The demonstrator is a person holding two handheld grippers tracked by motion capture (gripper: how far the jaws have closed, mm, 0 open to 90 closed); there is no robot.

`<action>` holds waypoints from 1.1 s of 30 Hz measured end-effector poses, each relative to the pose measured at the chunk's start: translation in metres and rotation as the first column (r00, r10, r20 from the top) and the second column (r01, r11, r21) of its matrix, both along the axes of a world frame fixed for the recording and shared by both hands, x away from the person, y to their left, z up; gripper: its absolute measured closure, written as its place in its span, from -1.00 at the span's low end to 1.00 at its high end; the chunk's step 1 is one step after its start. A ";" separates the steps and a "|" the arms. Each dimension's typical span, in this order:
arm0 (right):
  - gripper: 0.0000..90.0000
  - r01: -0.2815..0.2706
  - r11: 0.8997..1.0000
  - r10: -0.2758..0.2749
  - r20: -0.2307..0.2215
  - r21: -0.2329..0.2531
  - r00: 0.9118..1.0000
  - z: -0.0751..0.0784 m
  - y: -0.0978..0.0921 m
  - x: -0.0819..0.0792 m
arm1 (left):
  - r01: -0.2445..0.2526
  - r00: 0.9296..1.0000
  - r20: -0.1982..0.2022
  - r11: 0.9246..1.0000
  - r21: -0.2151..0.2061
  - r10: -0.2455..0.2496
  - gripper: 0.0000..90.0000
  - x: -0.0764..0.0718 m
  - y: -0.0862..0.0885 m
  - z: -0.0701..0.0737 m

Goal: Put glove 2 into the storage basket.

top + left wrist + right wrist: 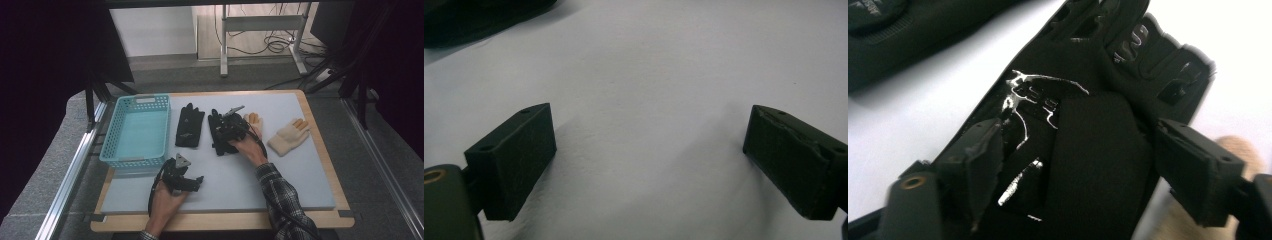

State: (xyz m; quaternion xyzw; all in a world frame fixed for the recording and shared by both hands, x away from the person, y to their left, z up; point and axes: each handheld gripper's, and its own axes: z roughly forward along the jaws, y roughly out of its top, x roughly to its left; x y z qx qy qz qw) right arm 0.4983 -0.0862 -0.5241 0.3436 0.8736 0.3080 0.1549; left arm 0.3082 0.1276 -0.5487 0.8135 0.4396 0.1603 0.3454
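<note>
A turquoise basket (136, 131) sits at the left of the pale grey mat (220, 172); another black glove (189, 125) lies just beside it. Two cream gloves lie further right, one (289, 136) in the open, one (254, 120) partly hidden

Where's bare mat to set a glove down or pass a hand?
Free: the mat along the near edge, right of the left gripper, and the basket interior. Crowded: the far row, two black gloves, right gripper, two beige gloves.
</note>
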 end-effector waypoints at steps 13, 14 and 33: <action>0.79 0.018 1.000 -0.018 -0.036 0.009 0.999 0.011 0.004 -0.016 | -0.001 1.000 -0.001 1.000 -0.003 0.001 -0.85 0.000 0.000 0.000; 0.79 0.014 1.000 -0.013 -0.040 0.015 0.999 0.013 0.003 -0.016 | 0.000 1.000 0.000 1.000 -0.002 0.000 -0.85 0.000 0.000 0.000; 0.77 -0.120 0.980 0.125 -0.020 0.159 0.992 0.062 -0.019 -0.130 | -0.005 1.000 0.003 1.000 -0.007 0.005 -0.85 0.000 0.000 0.000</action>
